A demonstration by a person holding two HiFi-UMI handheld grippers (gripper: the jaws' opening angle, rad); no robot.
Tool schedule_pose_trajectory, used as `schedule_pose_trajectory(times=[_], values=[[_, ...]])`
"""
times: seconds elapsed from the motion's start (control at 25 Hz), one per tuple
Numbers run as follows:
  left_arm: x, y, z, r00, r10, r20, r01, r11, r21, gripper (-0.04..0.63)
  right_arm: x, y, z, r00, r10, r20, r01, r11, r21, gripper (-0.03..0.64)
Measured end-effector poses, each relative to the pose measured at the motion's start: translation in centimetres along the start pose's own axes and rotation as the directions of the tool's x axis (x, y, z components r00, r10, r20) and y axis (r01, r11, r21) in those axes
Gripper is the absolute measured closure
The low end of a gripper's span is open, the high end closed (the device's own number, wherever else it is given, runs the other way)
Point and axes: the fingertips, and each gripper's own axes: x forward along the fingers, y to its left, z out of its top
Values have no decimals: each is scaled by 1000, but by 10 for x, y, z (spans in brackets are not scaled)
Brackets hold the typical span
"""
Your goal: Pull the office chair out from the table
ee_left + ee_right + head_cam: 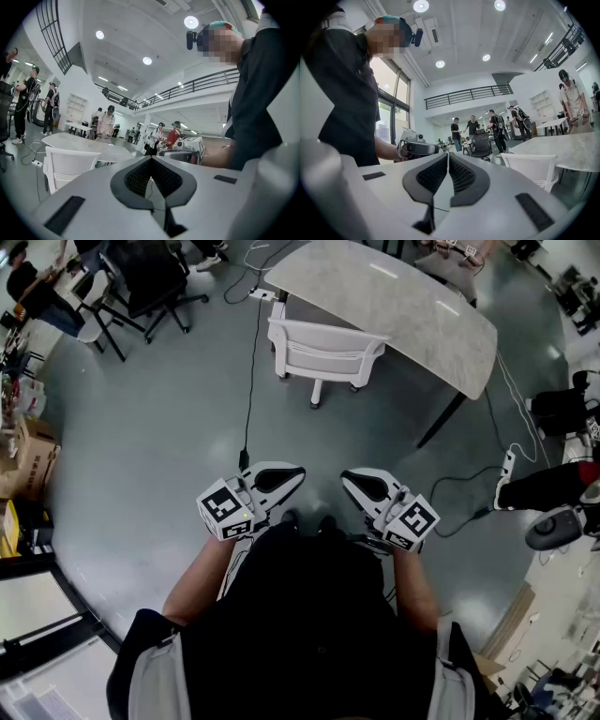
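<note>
A white chair (323,351) stands tucked against the near edge of a pale marble-topped table (394,306), a few steps ahead of me. Both grippers are held close to my body, far short of the chair. My left gripper (292,476) is shut with nothing between its pads, and my right gripper (349,480) is shut and empty too. In the left gripper view the chair (70,166) and table (89,143) show at the left, beyond the left gripper (151,159). In the right gripper view the chair (532,166) and table (565,150) lie to the right of the right gripper (448,155).
A black cable (251,381) runs along the grey floor from the table toward my feet. Black office chairs (155,277) stand at the back left, cardboard boxes (28,460) at the left, and a power strip (507,470) and bags at the right. Several people stand in the background.
</note>
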Motion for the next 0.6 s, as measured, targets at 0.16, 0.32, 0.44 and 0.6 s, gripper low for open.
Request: schedule_pose_trajectory(times=[0.16,0.32,0.44,0.6], values=[[2,11,2,1000,3,11,-4,1000,27,584,5,-8,4,1000,2,0,-2,1000,-31,591],[-1,12,7,1000,2,15,-2,1000,19,584,5,-6,1,1000,-8,-11,8,999,-35,591],[-3,13,8,1000,-15,15,15,1000,20,584,7,-7,2,1000,-23,-3,22,999,-35,591],[0,13,8,999,-33,8,32,999,16,584,9,-11,3,999,-42,24,43,999,-24,591]])
